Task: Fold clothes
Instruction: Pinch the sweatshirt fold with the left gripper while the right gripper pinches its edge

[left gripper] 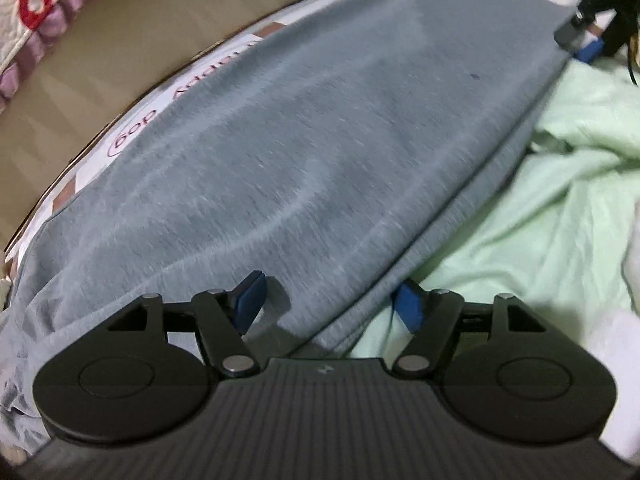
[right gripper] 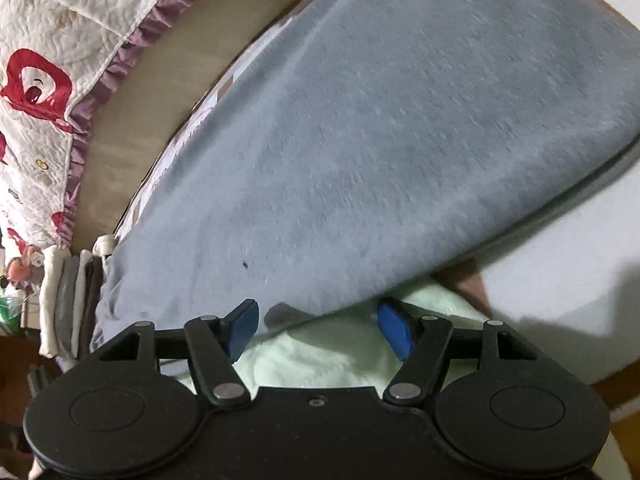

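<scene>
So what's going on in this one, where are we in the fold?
A person with a handheld gripper in each hand is folding a grey garment spread flat on a printed surface. Both the left gripper and the right gripper hang open at its near edge, gripping nothing. A pale green garment lies crumpled beside it, unfolded.

Both views are evenly lit by soft indoor light with no glare. The grey garment (left gripper: 320,152) is smeared with streaky motion blur, and fisheye bending curves its edges toward the corners. Each claw's blue pads (right gripper: 240,332) cast short dark shadows onto the cloth ahead.
</scene>
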Demonstrator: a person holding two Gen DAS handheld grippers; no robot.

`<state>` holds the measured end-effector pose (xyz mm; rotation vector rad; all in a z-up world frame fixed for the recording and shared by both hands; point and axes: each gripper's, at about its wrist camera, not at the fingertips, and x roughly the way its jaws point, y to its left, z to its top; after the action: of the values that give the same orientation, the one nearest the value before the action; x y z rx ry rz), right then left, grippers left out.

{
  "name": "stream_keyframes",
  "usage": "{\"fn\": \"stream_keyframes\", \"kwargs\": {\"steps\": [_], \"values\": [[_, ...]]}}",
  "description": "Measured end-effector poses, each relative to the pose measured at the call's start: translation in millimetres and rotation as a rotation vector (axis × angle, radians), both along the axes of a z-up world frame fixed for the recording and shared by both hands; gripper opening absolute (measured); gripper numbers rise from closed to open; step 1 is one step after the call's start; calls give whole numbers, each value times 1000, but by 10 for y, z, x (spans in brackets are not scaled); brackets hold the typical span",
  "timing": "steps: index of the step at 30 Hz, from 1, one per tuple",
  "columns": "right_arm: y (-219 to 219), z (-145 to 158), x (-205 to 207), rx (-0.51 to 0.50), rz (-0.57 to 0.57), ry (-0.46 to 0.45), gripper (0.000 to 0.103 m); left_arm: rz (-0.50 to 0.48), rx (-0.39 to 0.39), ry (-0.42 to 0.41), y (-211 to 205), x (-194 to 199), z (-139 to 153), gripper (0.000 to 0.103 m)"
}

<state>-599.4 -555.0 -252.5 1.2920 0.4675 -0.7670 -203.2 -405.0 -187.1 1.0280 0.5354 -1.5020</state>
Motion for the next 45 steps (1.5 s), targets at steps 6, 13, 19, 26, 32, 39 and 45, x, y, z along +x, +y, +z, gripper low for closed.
{"fn": "stream_keyframes", "kwargs": {"steps": [6,13,19,26,32,39,45], "values": [[-3,-32,-112,-53,-103,-52,72,-60,-68,-12,-37,-30,69,37],[-39,-42,-127,-114,-166,0,72,-37,-88,89,-116,45,100,20],[-50,-47,-306,-177,-272,121,72,-27,-118,106,-221,77,145,7],[-14,-193,-710,-242,-449,69,25,7,-136,124,-152,68,155,6],[28,-85,-669,-431,-418,179,12,-13,-187,72,-92,-30,317,5],[-635,367,-209,-475,-314,319,11,-28,-251,-11,-601,169,701,5],[-1400,565,413,-500,-183,468,9,1,-209,-43,-1407,502,636,5]]}}
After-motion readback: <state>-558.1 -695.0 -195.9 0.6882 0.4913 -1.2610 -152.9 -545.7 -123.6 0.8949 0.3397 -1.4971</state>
